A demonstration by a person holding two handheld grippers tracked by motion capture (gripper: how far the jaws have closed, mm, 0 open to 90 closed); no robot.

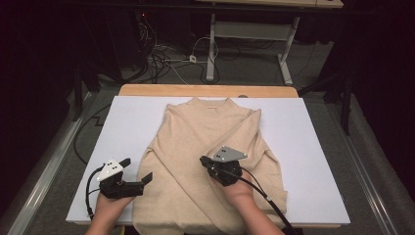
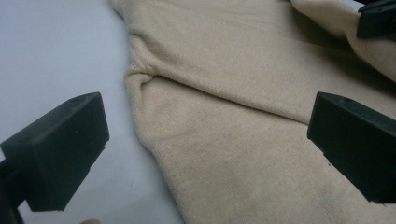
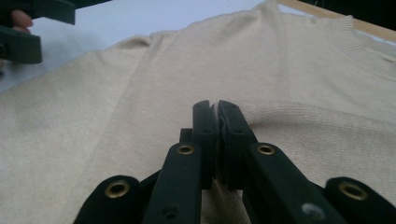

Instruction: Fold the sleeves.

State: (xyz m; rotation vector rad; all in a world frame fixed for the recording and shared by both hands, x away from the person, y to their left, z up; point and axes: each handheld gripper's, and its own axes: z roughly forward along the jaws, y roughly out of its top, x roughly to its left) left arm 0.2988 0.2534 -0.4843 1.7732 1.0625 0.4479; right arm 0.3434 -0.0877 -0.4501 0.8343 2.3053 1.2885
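A: Where are we with the beige sweater point(image 1: 205, 147)?

B: It lies flat on the white sheet point(image 1: 313, 147) that covers the table point(image 1: 147, 90), collar away from us, hem hanging a little over the near edge. One sleeve point(image 1: 240, 142) is folded across the chest, and our right gripper point(image 1: 204, 161) is clamped on its cuff end, jaws pressed together with a pinch of knit between them.

A: And the left gripper point(image 1: 138, 170)?

B: Released. Its jaws stand wide apart just above the sweater's left edge, near the armpit crease point(image 2: 140, 77), with nothing between them.

A: So what can go wrong for us here?

B: Mostly the right side. We judge that the pinch is thin; if we drag the sleeve farther across, the knit may slip out of the jaws and the sleeve will drop short and crooked.

A: Could the body underneath move too?

B: Yes. The sleeve rubs over the chest, and nothing pins the sweater down, so a sideways pull may bunch the front or slide the whole garment toward the left edge of the sheet.

A: And the hem?

B: It overhangs the near edge, so its weight could tug the sweater toward us if we lift.

A: Anything with the left one?

B: If we close it too deep, we may catch both layers.
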